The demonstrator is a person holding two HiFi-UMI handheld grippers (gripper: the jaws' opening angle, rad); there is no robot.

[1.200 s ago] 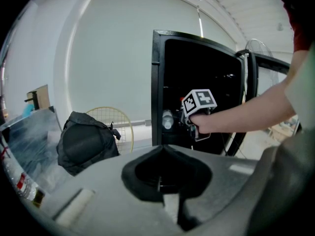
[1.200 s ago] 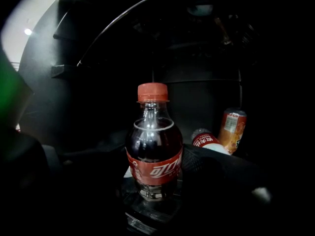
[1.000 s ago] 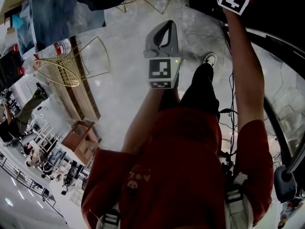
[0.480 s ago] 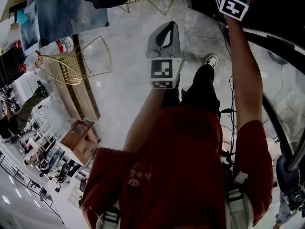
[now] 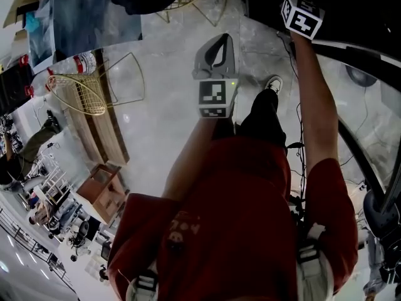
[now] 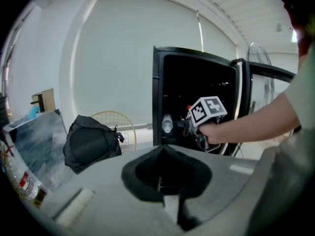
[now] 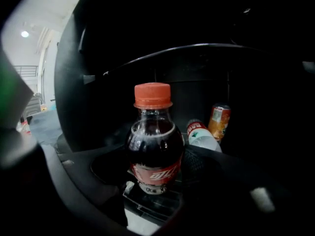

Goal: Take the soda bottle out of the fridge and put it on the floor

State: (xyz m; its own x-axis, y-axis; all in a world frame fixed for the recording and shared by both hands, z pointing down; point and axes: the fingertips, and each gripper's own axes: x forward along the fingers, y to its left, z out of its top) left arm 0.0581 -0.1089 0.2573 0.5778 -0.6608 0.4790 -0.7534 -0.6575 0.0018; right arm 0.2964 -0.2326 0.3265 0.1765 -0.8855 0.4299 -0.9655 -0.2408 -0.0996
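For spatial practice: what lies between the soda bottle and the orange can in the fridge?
A clear bottle with a red-and-white label lies between the soda bottle and the orange can, shown in the right gripper view.

We see the right gripper (image 7: 155,170) clasping the upright, red-capped soda bottle (image 7: 153,141) inside the dark fridge (image 7: 246,68), a water bottle (image 7: 202,136) and orange can (image 7: 219,122) behind.

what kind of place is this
Probably a large indoor hall or lobby, not a kitchen: polished stone floor, gold wire chairs, and a small black fridge standing open with a soda bottle inside.
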